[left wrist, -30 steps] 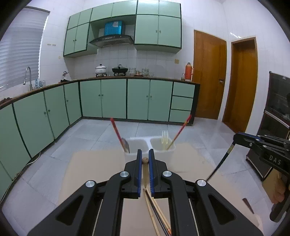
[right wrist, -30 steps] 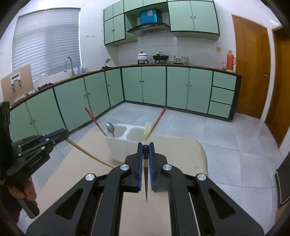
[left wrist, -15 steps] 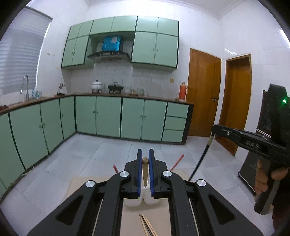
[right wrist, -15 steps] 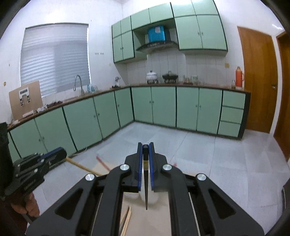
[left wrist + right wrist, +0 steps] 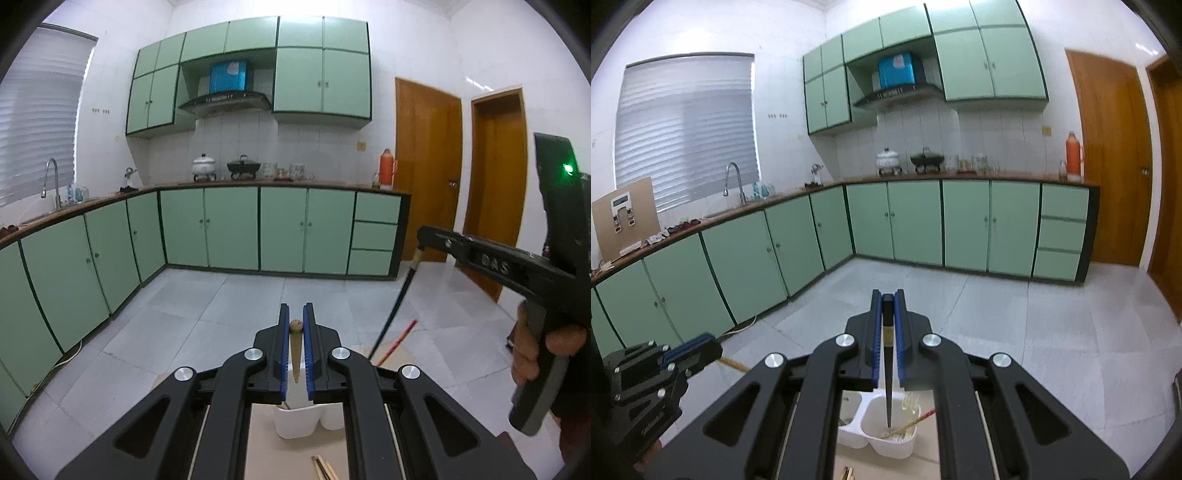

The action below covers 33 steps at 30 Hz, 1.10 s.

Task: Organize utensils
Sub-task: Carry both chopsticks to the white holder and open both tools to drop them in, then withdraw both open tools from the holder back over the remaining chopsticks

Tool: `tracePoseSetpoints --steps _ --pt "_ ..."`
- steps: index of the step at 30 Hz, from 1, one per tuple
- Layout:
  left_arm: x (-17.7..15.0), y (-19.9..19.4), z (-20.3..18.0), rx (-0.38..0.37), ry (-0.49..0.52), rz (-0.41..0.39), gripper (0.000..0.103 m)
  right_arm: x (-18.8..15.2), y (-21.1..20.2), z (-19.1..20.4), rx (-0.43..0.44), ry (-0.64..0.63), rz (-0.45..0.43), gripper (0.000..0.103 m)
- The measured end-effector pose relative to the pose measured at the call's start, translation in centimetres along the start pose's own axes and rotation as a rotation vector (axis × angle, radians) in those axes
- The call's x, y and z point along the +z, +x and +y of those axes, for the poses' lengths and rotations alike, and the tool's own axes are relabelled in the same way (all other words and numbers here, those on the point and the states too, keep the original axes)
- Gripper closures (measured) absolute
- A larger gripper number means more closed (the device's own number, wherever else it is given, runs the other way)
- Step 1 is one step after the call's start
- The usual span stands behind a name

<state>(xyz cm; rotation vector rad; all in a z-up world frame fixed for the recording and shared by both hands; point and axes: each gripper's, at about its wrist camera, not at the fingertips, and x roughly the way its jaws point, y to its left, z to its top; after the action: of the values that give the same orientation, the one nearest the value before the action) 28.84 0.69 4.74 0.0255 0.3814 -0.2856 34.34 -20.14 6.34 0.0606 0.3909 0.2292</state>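
My left gripper (image 5: 296,325) is shut on a wooden chopstick (image 5: 296,350) that hangs down towards the white two-compartment utensil holder (image 5: 299,422) below it. My right gripper (image 5: 887,301) is shut on a black chopstick (image 5: 888,380) whose tip points down over the holder's right compartment (image 5: 886,435). That compartment holds a clear plastic fork (image 5: 909,402) and a red chopstick (image 5: 923,416). The right gripper also shows in the left wrist view (image 5: 428,236), the left one in the right wrist view (image 5: 698,349).
The holder stands on a tan cardboard-covered table (image 5: 266,454). Loose wooden chopsticks (image 5: 325,468) lie on it near me. Green kitchen cabinets (image 5: 229,229) and grey floor tiles (image 5: 1034,332) lie beyond.
Both grippers have risen and tilted so the chopsticks hang more upright over the holder. The holder has slid down to the bottom of both views.
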Motion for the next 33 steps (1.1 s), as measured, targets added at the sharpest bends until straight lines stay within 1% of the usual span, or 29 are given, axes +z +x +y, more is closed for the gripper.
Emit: tracePoseSetpoints --steps 2,6,8,9,10,14,15,16,17,19,20,21,22,23,24,27,31,33 --pt "-0.6 1.7 0.2 0.006 -0.002 0.028 0.096 -1.1 0.9 -0.2 -0.004 0.001 0.023 0.097" --pt "-1.8 3.7 0.4 0.019 0.000 0.078 0.096 -2.6 2.1 -0.2 0.008 -0.004 0.078 0.096" --pt "-2.0 4.2 0.5 0.020 -0.008 0.094 0.094 -2.8 1.9 -0.1 0.000 -0.007 0.072 0.092" --pt "-2.2 4.2 0.6 0.020 -0.012 0.099 0.092 -2.8 1.6 -0.1 0.001 -0.008 0.065 0.086" --pt "-2.3 4.0 0.7 0.024 -0.013 0.098 0.087 -2.9 1.2 0.0 -0.001 -0.009 0.057 0.083" --pt "-2.1 2.1 0.7 0.024 -0.021 0.065 0.079 -2.7 -1.2 0.0 -0.024 -0.018 0.006 0.079" --pt "-2.0 1.2 0.6 0.025 -0.021 0.046 0.077 -2.9 -1.8 -0.1 -0.027 -0.014 -0.005 0.075" --pt "-2.0 0.4 0.4 0.031 -0.020 0.031 0.072 -3.0 -2.4 -0.3 -0.029 -0.012 -0.014 0.072" --pt "-2.0 -0.3 0.4 0.037 -0.018 0.017 0.069 -3.3 -3.3 -0.4 -0.031 -0.008 -0.026 0.071" --pt "-2.3 -2.1 0.1 0.043 -0.017 -0.013 0.067 -3.9 -4.6 -0.6 -0.032 -0.003 -0.038 0.069" --pt "-2.6 -2.9 0.0 0.044 -0.017 -0.021 0.065 -4.5 -5.4 -0.6 -0.036 0.001 -0.043 0.068" --pt "-2.9 -3.6 -0.2 0.046 -0.018 -0.028 0.064 -5.3 -6.3 -0.6 -0.038 0.004 -0.047 0.065" --pt "-3.4 -4.4 -0.4 0.051 -0.017 -0.036 0.061 -5.7 -6.8 -0.7 -0.040 0.005 -0.050 0.061" --pt "-4.0 -5.1 -0.6 0.056 -0.017 -0.042 0.057 -6.8 -7.8 -0.6 -0.048 0.007 -0.057 0.058" --pt "-4.5 -5.6 -0.7 0.059 -0.020 -0.045 0.055 -7.6 -8.3 -0.5 -0.054 0.008 -0.059 0.055" --pt "-7.2 -7.0 -1.4 0.055 -0.029 -0.023 0.053 -10.6 -10.0 -0.2 -0.061 0.016 -0.047 0.048" --pt "-10.8 -7.8 -2.1 0.067 -0.018 0.017 0.048 -15.4 -11.8 0.9 -0.104 -0.014 -0.015 0.036" --pt "-12.7 -8.0 -2.3 0.063 -0.016 0.047 0.046 -17.3 -12.0 1.3 -0.105 -0.019 0.010 0.033"
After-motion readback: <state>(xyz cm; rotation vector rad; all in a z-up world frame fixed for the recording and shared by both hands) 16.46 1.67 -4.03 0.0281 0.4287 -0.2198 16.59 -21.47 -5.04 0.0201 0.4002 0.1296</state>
